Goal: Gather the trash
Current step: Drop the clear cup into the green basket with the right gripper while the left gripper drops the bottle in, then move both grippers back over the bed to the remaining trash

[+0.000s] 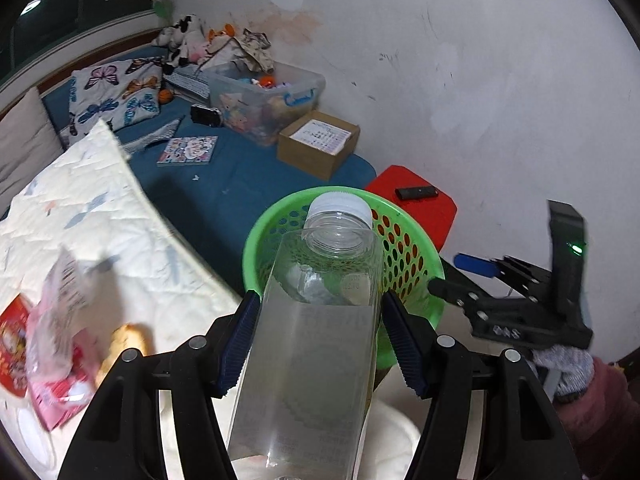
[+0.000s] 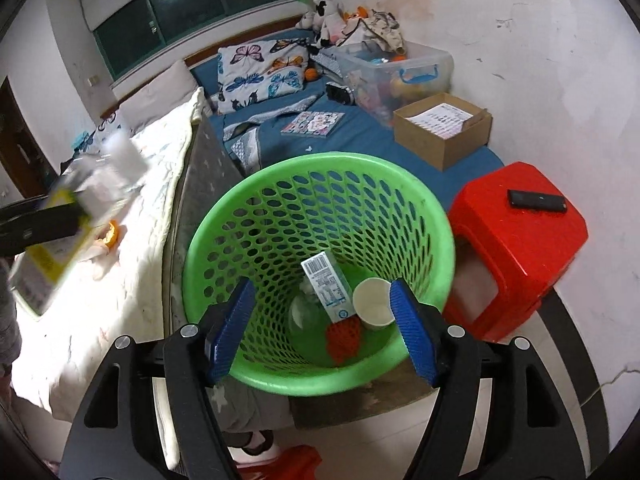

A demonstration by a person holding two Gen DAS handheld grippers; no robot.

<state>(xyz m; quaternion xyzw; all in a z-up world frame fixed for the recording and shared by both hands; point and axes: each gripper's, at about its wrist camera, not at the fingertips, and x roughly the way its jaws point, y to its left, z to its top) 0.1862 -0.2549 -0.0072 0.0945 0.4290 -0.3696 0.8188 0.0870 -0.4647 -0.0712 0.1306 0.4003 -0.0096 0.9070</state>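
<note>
The left claw (image 1: 320,340) pinches a clear bottle (image 1: 316,344) with a white cap (image 1: 340,206). Both blue pads (image 1: 240,340) press on the bottle's sides. The bottle's cap end points toward the green bin (image 1: 416,256).

The right claw (image 2: 324,328) is spread wide over the bin (image 2: 320,168), and nothing is between its pads (image 2: 412,332). Down in the bin lie a small carton (image 2: 328,284), a paper cup (image 2: 374,304), a red net (image 2: 344,334) and something clear (image 2: 304,316). The carton leans beside the cup, and the net lies just below them.

The bin stands on the floor between the bed (image 2: 120,280) and a red stool (image 2: 516,248). A dark, flat thing (image 2: 536,200) lies on the stool. On the white quilt (image 1: 100,220) lie pink wrappers (image 1: 60,340), blurred, and something orange (image 1: 124,344).
</note>
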